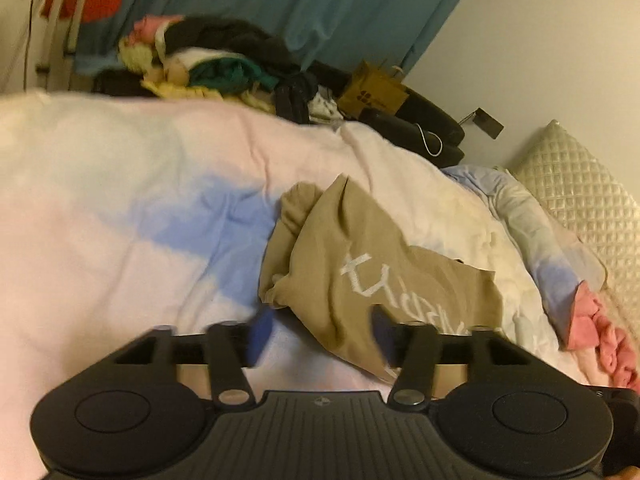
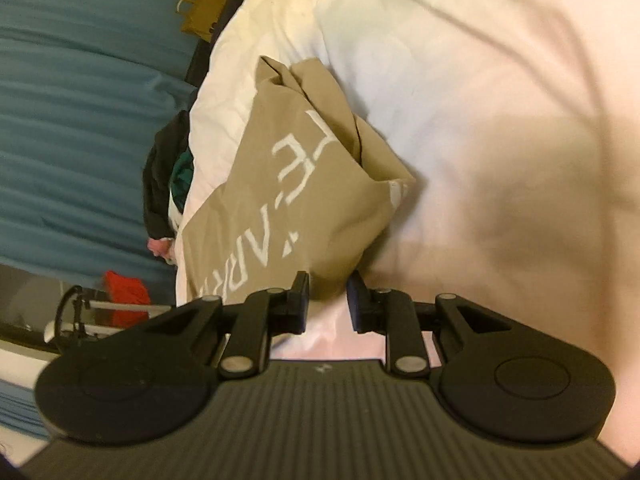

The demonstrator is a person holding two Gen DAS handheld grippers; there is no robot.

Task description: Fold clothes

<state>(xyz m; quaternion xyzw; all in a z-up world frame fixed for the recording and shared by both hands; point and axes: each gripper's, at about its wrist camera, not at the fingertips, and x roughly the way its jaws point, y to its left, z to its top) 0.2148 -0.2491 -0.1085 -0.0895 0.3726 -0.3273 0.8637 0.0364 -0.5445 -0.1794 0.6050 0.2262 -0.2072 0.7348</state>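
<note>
— So, where is the garment lying?

— A tan shirt with white lettering lies crumpled on the pale duvet, filling the middle of the left wrist view and running toward 5 o'clock. In the right wrist view the same shirt sits at centre and reaches down toward 7 o'clock.

— And the left gripper?

— Its fingers stand wide apart at 6 o'clock. The near edge of the shirt lies between them, closer to the right-hand finger; nothing is pinched.

— The right gripper?

— Narrower gap, yet parted. A corner of the shirt hangs just at the fingertips, and pink bedding shows through the gap. Whether the pads touch cloth, I cannot tell.

— Anything else around?

— A heap of clothes at 11 o'clock before a teal curtain, a brown paper bag at 1 o'clock, a quilted pillow at 3 o'clock, and a pink cloth at 4 o'clock.
</note>
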